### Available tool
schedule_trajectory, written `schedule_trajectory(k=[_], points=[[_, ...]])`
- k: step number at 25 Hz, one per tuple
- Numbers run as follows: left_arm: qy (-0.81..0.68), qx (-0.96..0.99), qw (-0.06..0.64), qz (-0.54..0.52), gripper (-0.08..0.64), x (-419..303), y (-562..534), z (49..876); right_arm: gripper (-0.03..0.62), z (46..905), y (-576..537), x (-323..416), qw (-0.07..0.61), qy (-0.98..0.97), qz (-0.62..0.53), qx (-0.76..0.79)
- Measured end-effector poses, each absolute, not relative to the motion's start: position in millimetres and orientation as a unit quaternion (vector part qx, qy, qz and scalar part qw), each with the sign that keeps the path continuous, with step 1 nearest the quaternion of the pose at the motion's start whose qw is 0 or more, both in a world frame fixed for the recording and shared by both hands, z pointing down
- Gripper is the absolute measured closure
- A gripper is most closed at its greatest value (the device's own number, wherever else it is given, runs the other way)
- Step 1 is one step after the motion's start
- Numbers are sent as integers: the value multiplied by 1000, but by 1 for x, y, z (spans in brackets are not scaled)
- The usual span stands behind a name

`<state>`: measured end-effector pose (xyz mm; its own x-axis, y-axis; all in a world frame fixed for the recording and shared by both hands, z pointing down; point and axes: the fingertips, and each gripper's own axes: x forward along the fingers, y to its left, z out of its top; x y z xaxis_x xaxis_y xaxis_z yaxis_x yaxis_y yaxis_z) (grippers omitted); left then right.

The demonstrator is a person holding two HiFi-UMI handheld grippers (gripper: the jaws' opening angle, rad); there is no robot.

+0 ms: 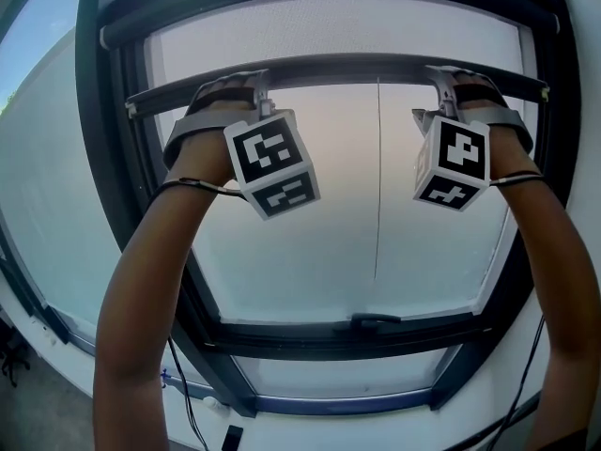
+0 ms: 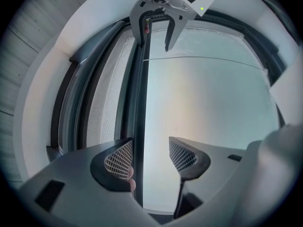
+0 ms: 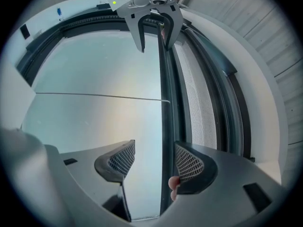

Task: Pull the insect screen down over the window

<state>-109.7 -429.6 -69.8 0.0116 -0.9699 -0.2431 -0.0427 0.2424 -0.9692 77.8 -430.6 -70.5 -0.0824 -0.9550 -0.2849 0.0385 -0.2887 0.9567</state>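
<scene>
Both arms are up at the window (image 1: 310, 233). The insect screen (image 1: 329, 28) is only partly out: a short band of mesh shows near the top of the frame, ending at its dark pull bar (image 1: 338, 67), and the glass below the bar is uncovered.

Left tool (image 1: 256, 81) is on the bar's left part and right tool (image 1: 443, 78) is on its right part, well apart, with their marker cubes facing us.

Left gripper view: left tool (image 2: 150, 157) has its jaws spread wide. The pull bar (image 2: 138, 103) runs between them, close against the pad on the mesh side, with a clear gap to the other pad. It isn't clamped. A fingertip (image 2: 131, 184) shows beside that pad, and the right tool (image 2: 158, 20) straddles the bar further along.

Right gripper view is the mirror of that: right tool (image 3: 154, 162) is wide, with the bar (image 3: 165, 103) next to the mesh-side pad and a fingertip (image 3: 173, 188) below it. The left tool (image 3: 152, 22) is further along.

A thin cord (image 1: 377, 186) hangs down the glass, and the window handle (image 1: 374, 323) sits on the bottom rail.
</scene>
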Motion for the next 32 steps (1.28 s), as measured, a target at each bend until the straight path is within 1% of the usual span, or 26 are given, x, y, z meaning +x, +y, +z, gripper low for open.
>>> schedule_trajectory(k=[4,9,12,17,23,27,32], points=[[545,-462,531,-455,334,-110,-428,-54,351,-56,-428,77,430,-447,-587,520],[511,-490,504,-494,334,-108,-425,-16,351,-17,-426,80,455,-469,-573,494],[500,-504,502,-494,334,-107,-422,1,353,0,-424,80,463,-479,-566,485],[494,-514,495,-496,334,-111,-417,5,351,4,-421,77,463,-494,-564,473],[460,-546,478,-512,334,-105,-411,56,353,52,-415,83,486,-518,-545,446],[453,-556,475,-510,334,-108,-406,84,353,82,-411,80,488,-528,-543,434],[452,-560,474,-507,334,-108,-403,92,353,91,-406,79,480,-536,-540,436]])
